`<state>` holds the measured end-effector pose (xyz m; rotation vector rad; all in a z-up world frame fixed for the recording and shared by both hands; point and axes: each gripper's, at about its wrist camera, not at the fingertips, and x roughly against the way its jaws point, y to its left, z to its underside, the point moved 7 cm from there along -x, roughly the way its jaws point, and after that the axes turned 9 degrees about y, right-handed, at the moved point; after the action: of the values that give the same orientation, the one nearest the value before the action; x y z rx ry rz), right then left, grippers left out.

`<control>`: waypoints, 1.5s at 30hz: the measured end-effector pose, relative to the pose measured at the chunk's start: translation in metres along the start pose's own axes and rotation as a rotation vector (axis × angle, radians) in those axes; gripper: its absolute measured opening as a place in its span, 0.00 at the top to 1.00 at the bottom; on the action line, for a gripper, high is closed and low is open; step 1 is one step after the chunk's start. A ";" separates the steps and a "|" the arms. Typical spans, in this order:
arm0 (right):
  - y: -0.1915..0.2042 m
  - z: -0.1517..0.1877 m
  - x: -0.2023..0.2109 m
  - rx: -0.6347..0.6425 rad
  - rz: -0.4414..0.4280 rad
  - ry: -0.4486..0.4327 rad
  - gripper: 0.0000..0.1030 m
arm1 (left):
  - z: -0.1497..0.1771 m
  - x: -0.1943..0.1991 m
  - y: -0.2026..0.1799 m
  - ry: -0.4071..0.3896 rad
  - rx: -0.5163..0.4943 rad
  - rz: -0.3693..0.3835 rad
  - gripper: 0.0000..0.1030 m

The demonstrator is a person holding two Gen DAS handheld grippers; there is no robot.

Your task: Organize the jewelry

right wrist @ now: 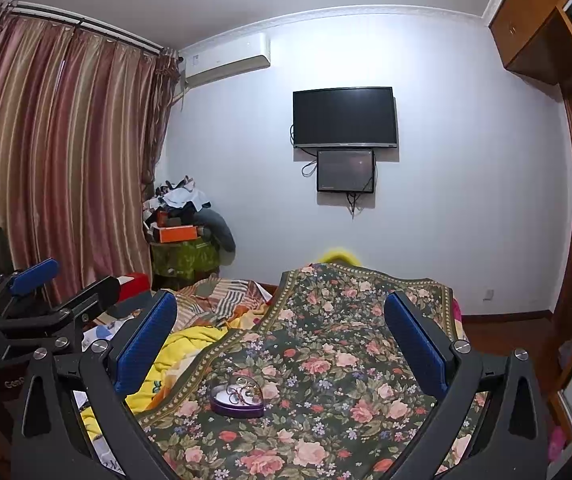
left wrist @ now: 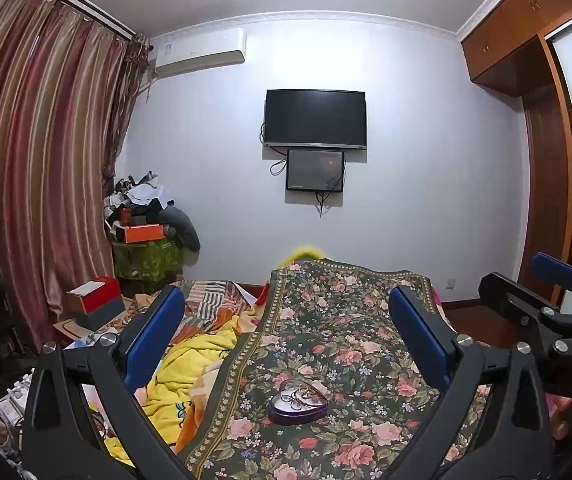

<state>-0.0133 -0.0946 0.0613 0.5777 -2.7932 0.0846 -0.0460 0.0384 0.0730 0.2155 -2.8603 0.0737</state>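
On the bed, atop a dark floral blanket, a purple heart-shaped box sits open, ahead of both tools and touched by neither. The left tool and right tool each hover above it, blue pads spread wide and gripping nothing. Inside the box lies a tangle of rings and chains; the right tool's body shows the letters "DAS".

Bedroom: wall TV, striped curtains, prob. wardrobe.
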 end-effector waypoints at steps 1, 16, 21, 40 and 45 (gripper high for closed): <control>-0.001 0.000 0.000 -0.001 0.000 0.001 0.00 | 0.000 -0.001 0.000 0.001 0.000 -0.001 0.01; -0.006 0.002 -0.003 -0.011 0.002 0.024 0.00 | 0.000 -0.008 0.000 0.020 0.005 0.003 0.01; -0.007 0.002 -0.005 -0.012 0.002 0.030 0.00 | 0.000 -0.010 0.002 0.025 0.005 0.007 0.01; -0.010 0.005 -0.009 -0.019 0.008 0.040 0.00 | 0.005 -0.017 0.002 0.044 0.008 0.025 0.01; -0.011 0.005 -0.011 -0.020 0.010 0.044 0.00 | 0.005 -0.017 0.001 0.044 0.009 0.028 0.01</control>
<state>-0.0006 -0.1012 0.0535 0.5508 -2.7516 0.0700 -0.0312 0.0414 0.0631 0.1732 -2.8204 0.0961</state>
